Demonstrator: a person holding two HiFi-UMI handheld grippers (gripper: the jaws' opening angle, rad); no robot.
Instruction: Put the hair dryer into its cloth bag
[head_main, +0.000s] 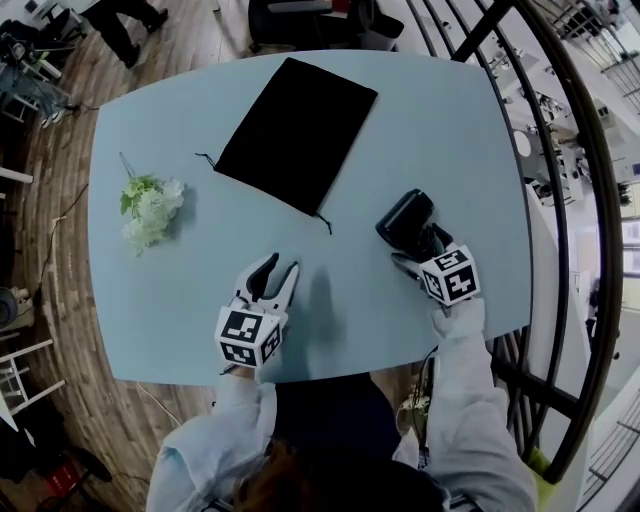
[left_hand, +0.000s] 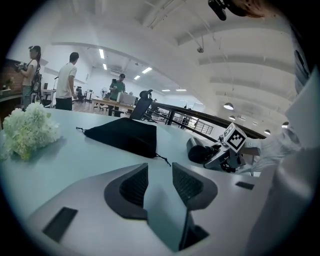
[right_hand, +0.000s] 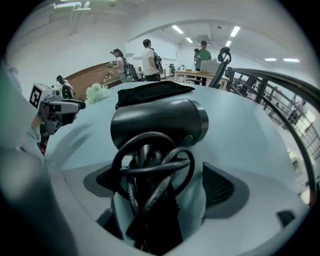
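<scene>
The right gripper (right_hand: 162, 186) is pointing steeply down with its jaws spread wide. They are straddling the handle and looped cord of the dark grey plastic hair dryer (right_hand: 159, 122). A gap is showing beside the right pad, so the jaws are bracketing the dryer rather than squeezing it. That looks like lining up for a grasp at the handle, where the bundled cord would be caught along with it and kept from trailing.

The left gripper (left_hand: 160, 182) is hovering low over the table with its jaws parted and nothing between them. It is aiming toward the flat black cloth drawstring bag (left_hand: 122, 135), probably waiting to hold the mouth open.

The hair dryer is lying on the pale blue rounded table (head_main: 420, 120) near its right edge, barrel pointing away from the person, well apart from the bag. The bag is lying closed and flat at the table's far middle, drawstrings trailing from the nearer short edge, so its opening seems to be facing both grippers. A bunch of white and green artificial flowers (head_main: 148, 208) is resting off to the left, out of the way.
</scene>
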